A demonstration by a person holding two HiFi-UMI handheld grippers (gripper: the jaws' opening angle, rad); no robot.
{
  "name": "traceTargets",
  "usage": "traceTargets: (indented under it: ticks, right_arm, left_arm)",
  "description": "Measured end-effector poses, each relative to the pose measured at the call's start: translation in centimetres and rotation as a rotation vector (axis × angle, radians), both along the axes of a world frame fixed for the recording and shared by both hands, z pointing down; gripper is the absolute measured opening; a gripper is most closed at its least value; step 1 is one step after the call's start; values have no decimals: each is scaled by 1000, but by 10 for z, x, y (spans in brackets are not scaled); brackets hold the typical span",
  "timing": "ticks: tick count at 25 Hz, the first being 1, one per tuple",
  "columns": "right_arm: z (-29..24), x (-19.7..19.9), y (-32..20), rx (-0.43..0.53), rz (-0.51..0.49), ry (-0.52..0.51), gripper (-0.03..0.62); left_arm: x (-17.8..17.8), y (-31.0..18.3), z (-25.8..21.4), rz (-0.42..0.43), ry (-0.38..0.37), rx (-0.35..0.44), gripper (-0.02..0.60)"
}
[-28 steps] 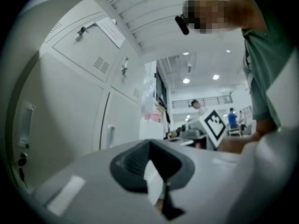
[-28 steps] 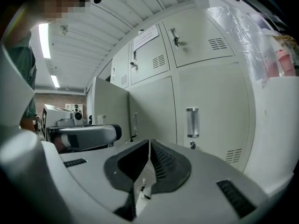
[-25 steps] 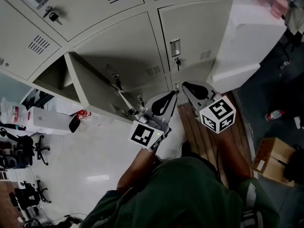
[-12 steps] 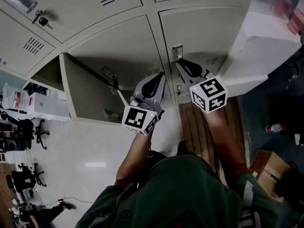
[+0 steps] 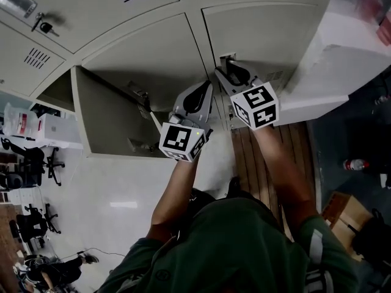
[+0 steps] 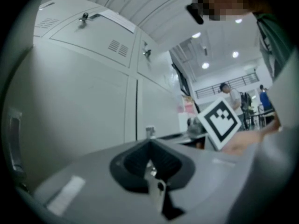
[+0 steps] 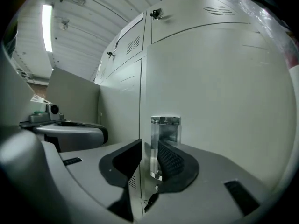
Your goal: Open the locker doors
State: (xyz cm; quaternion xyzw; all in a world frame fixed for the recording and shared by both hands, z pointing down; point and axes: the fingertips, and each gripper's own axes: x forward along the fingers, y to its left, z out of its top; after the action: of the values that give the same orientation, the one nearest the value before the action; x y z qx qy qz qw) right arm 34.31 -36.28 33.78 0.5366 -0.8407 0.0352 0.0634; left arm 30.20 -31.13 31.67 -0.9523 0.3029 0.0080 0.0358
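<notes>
At the closed right-hand locker door (image 7: 224, 97), right gripper (image 7: 148, 155) jaws, just spread, straddle its chrome handle (image 7: 166, 129) without pressing; left gripper (image 6: 149, 148) pinched together, empty. Risk: an off-centre clamp slips when pulled

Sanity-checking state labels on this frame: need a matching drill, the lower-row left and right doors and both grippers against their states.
Things:
1. left door
2. right door
3. left gripper
4. right gripper

States:
A. jaws apart
B. swung open
C. jaws together
D. closed

Pairs: 1-B, 2-D, 3-C, 4-A.

The right gripper's jaws have just been opening, with the handle between them.
</notes>
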Motion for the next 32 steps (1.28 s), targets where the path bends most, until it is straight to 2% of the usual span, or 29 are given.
traceTargets:
  ticks: [5, 8, 18, 23, 27, 32]
  right_arm:
    - [-1, 0, 25, 24, -25, -5, 86]
    - [-2, 2, 49, 28, -33, -16, 87]
    - [-2, 34, 138, 19, 35, -40, 106]
    - [-3, 59, 171, 25, 106, -61, 118]
    - [-7, 80, 194, 48, 158, -73, 130]
    - [-6, 118, 220, 43, 268, -70, 133]
  left_arm:
    - [5, -11, 8, -11, -7, -7, -12]
    - [15, -9, 12, 13, -10, -12, -12]
    - [74, 60, 7, 244, 4, 11, -14]
    - [103, 95, 6, 351, 3, 18, -14]
    - [130, 120, 0, 430, 30, 18, -14]
    - [168, 147, 2, 523, 18, 20, -14]
